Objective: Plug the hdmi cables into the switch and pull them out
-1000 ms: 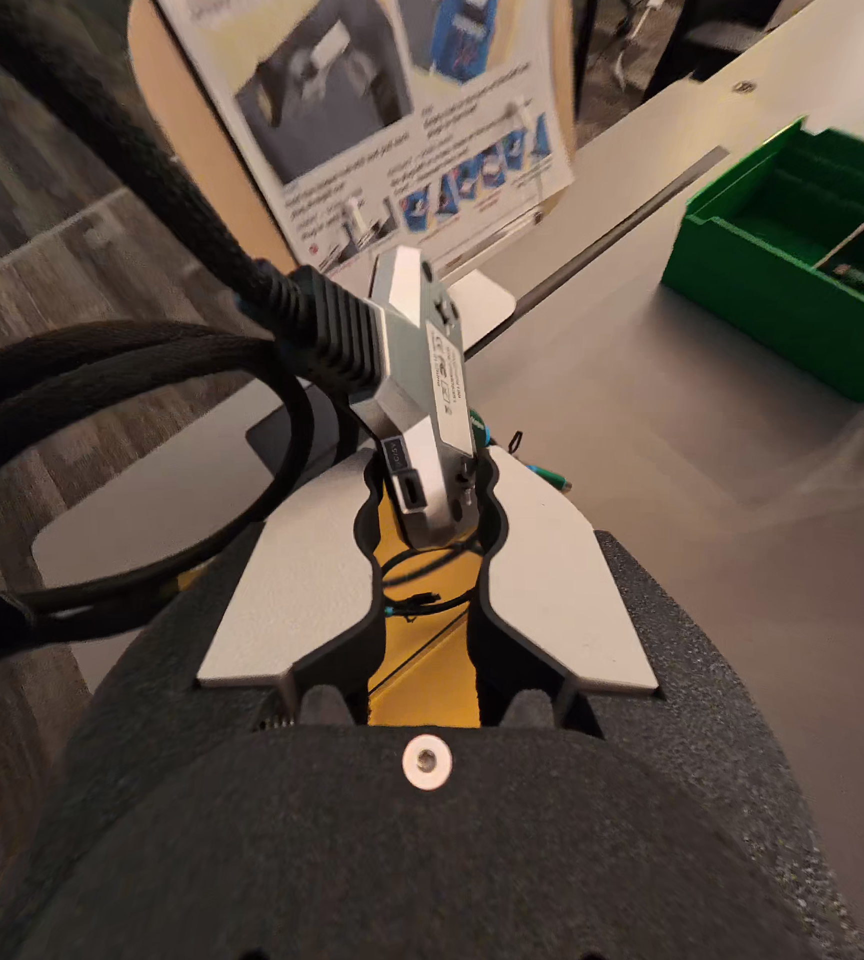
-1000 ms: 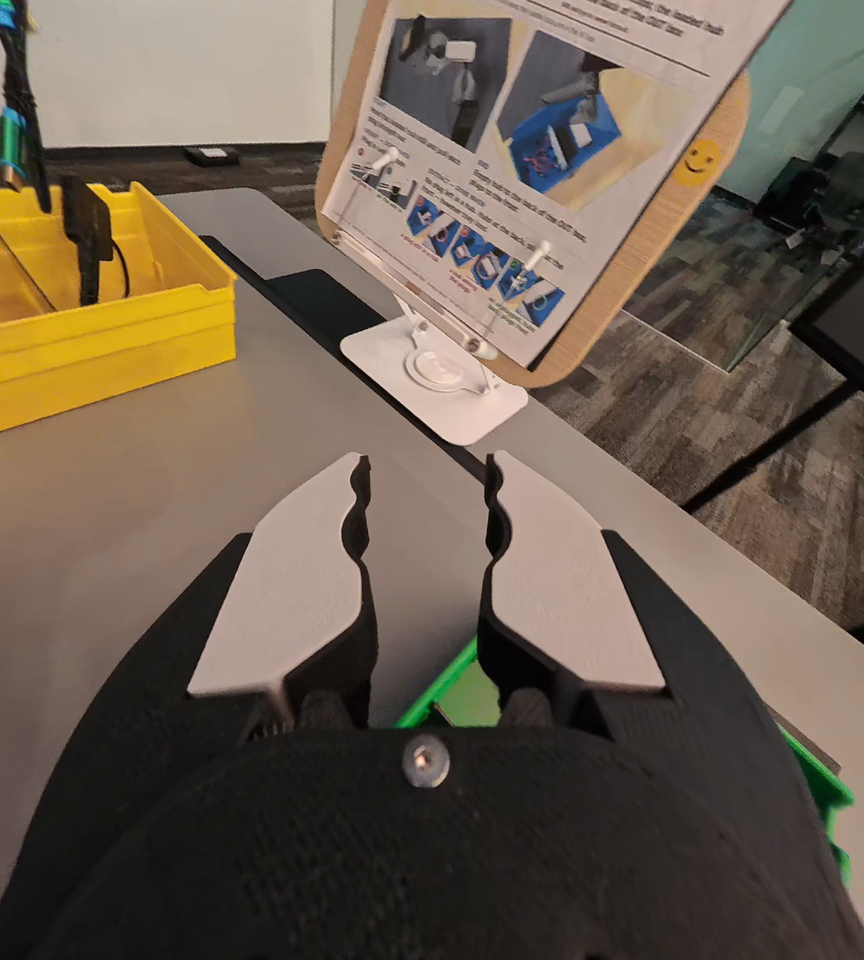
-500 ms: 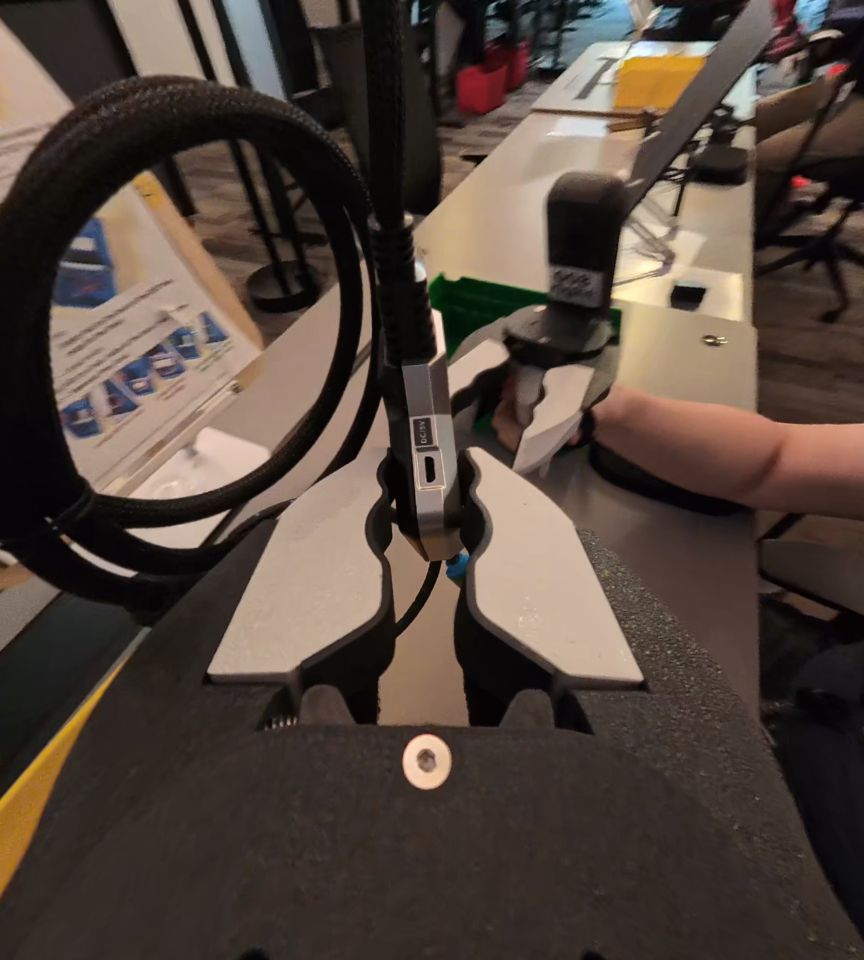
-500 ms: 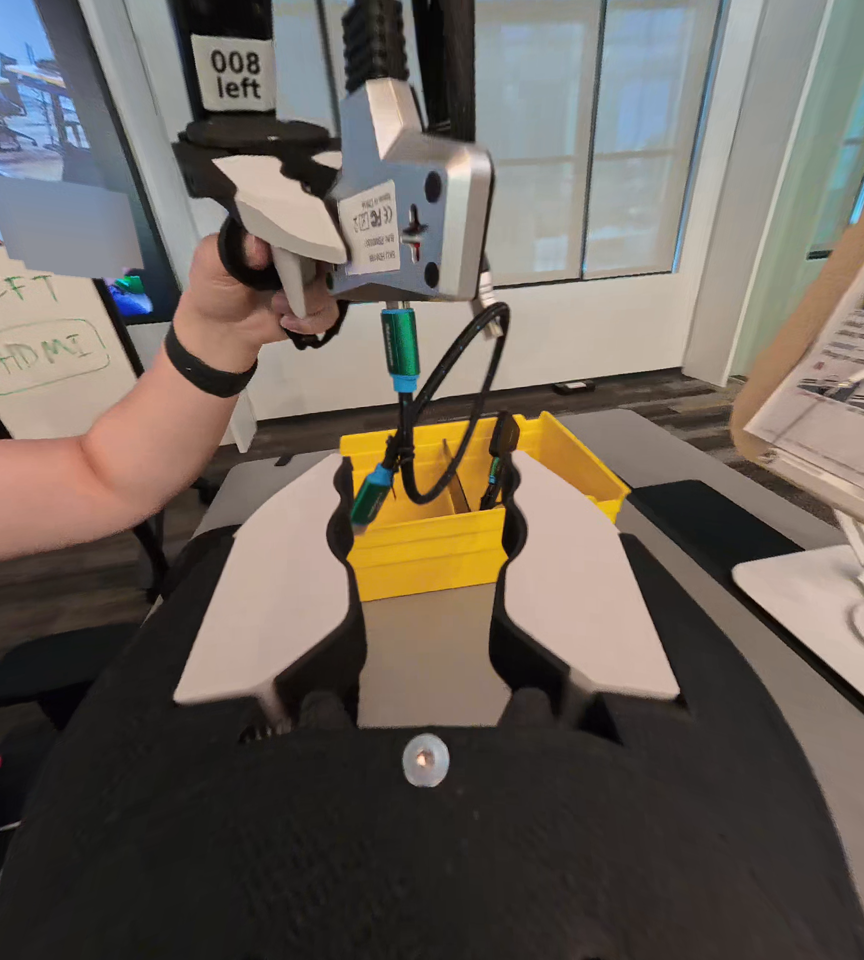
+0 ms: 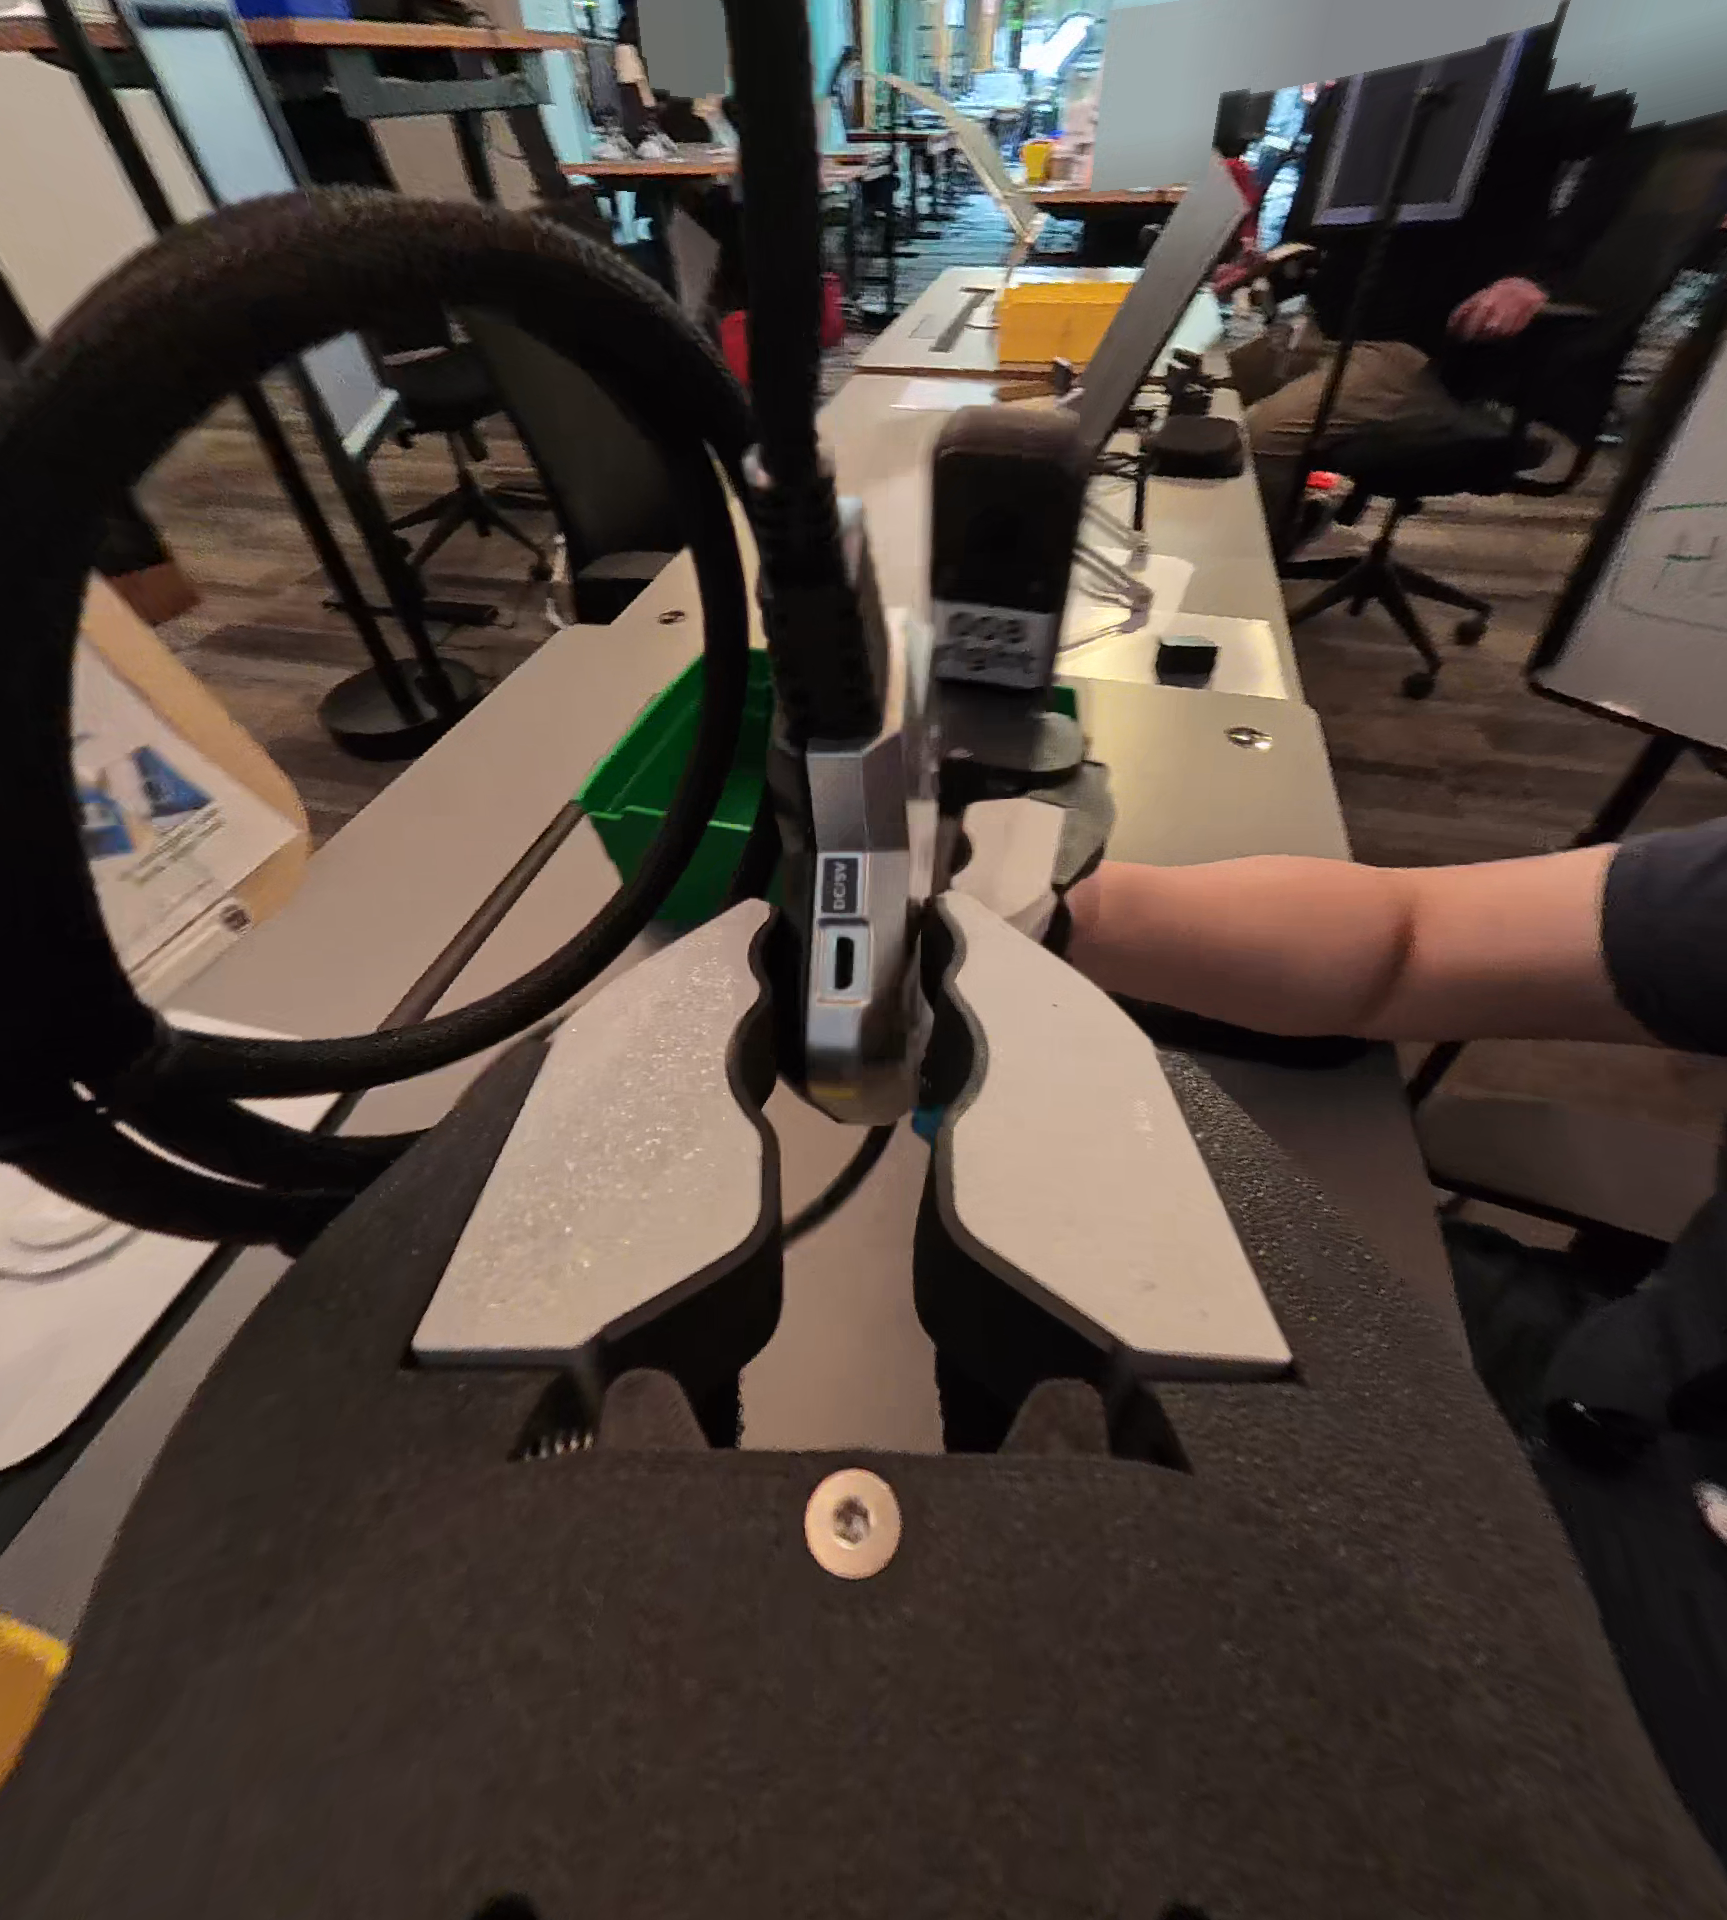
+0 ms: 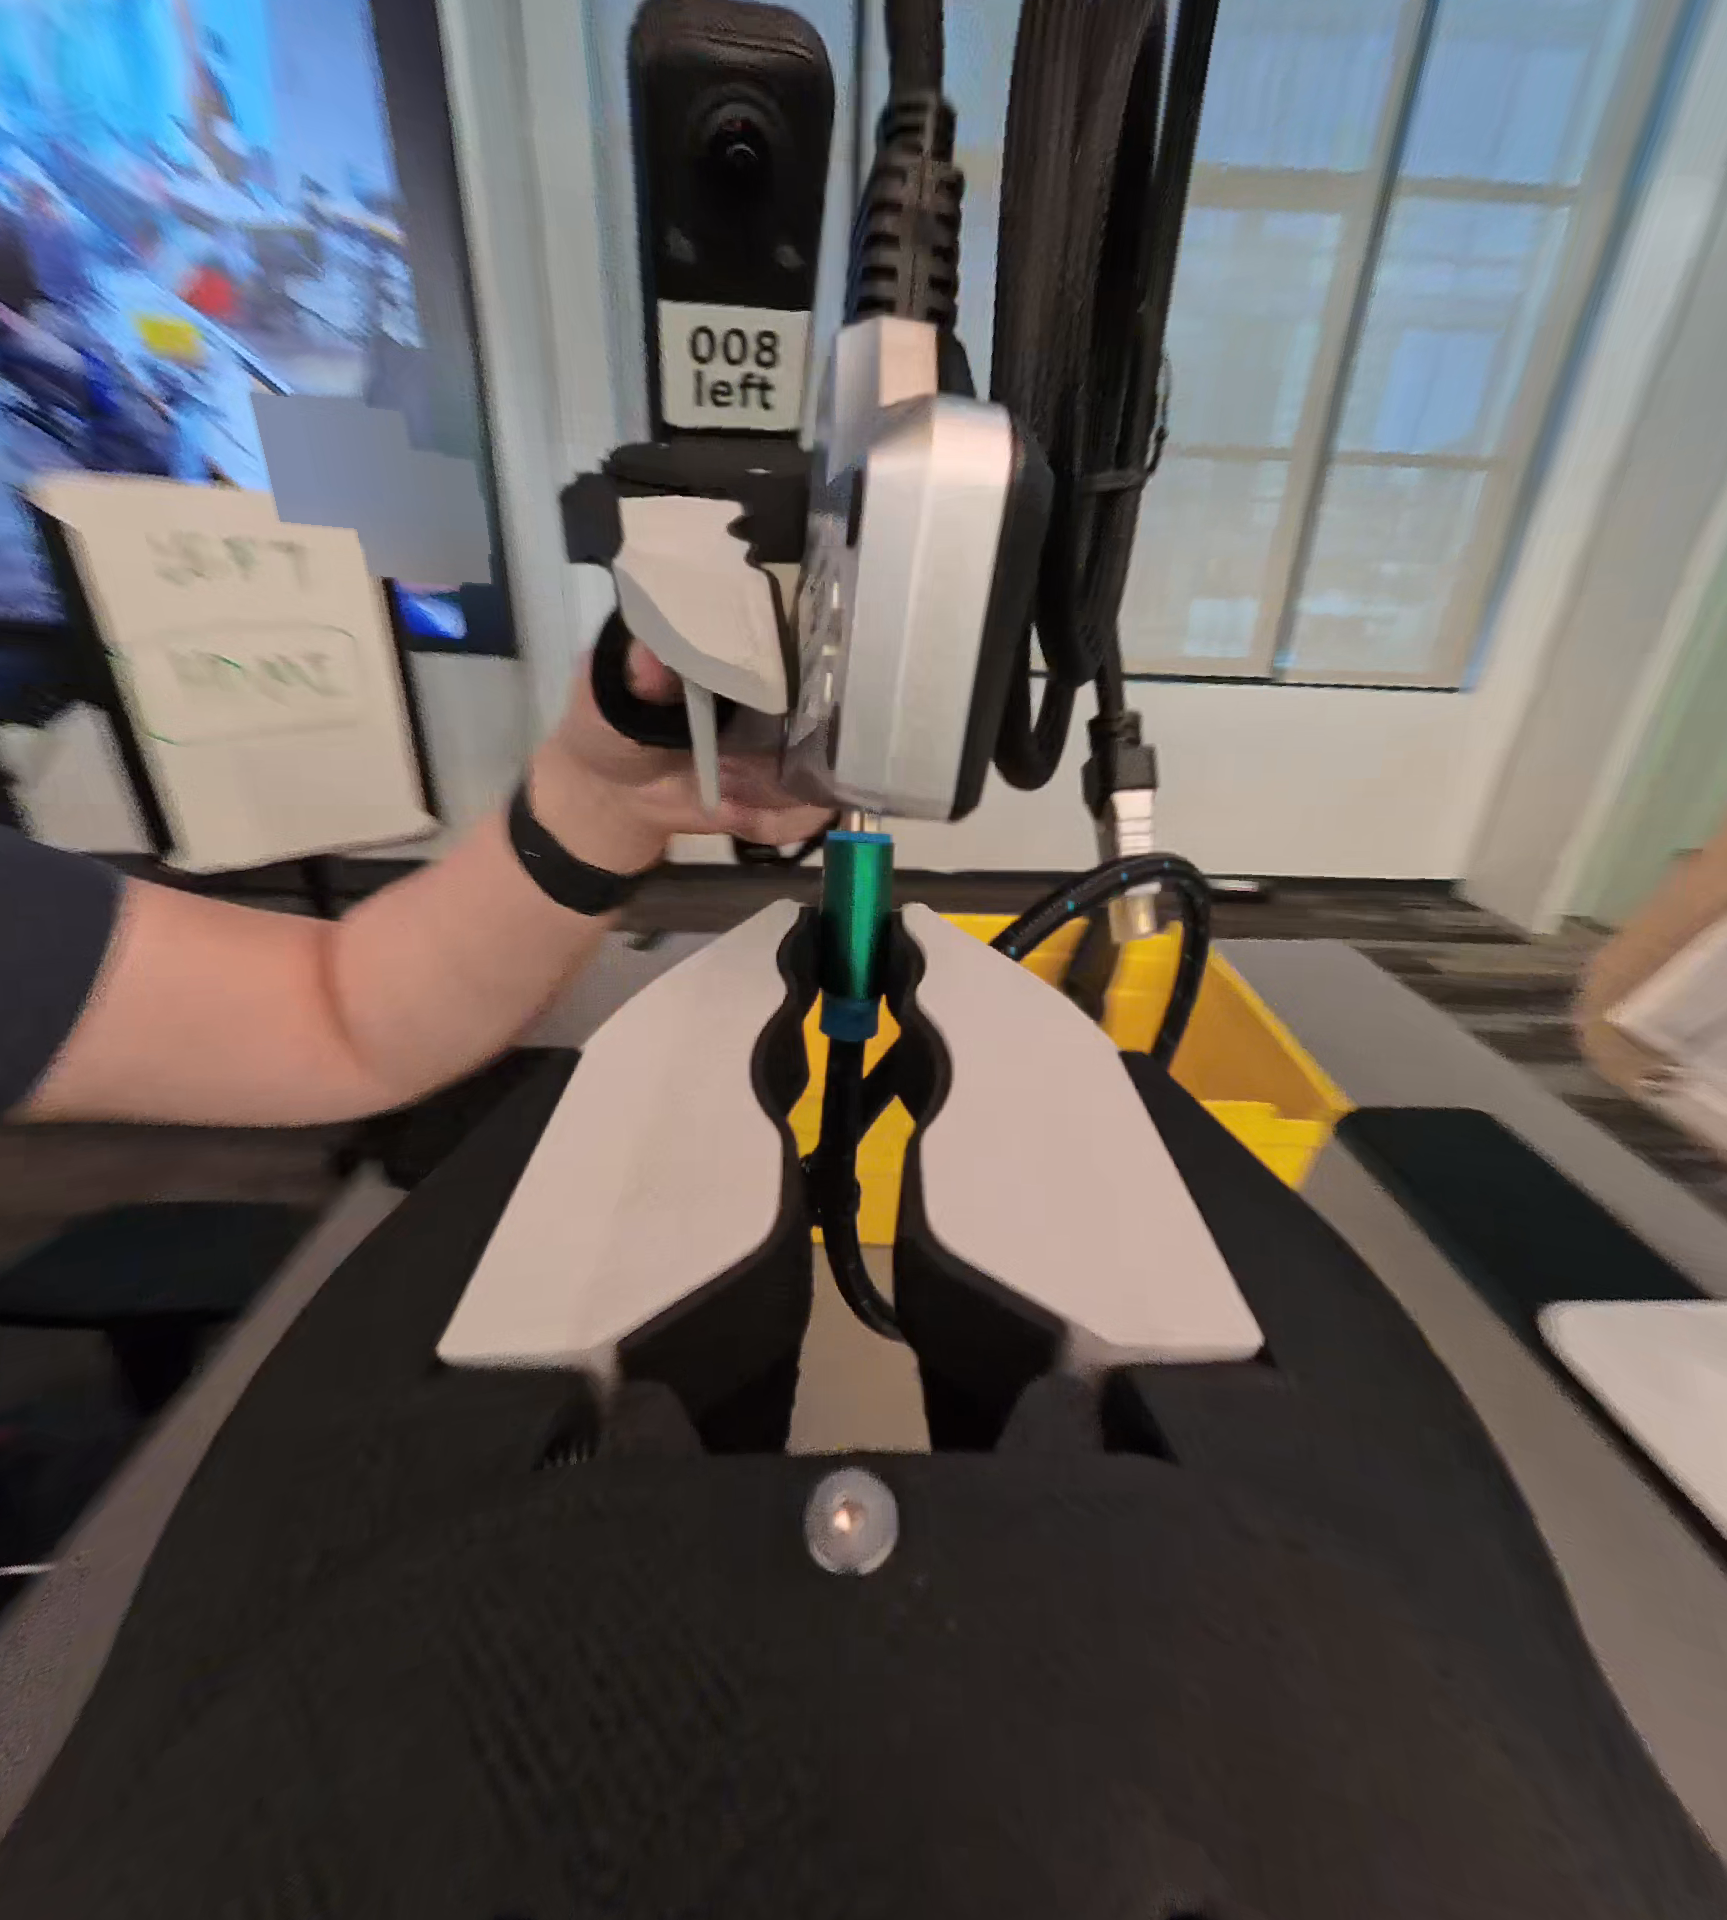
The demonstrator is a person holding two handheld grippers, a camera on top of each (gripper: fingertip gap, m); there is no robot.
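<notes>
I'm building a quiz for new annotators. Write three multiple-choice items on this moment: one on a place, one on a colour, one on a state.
1. Where does the yellow plastic bin stand?
A. on the grey table
B. on the floor
C. on a chair

2. What colour is the metal plug shell under the silver switch box?
A. red
B. green
C. white

3. What is the right gripper doing?
A. open and empty
B. shut on the plug shell
C. shut on the bin

Answers:
1. A, the bin sits on the tabletop beyond the fingers.
2. B, the shell is green with a blue collar.
3. B, both fingers close around the shell, while the left gripper holds the switch box.
</notes>
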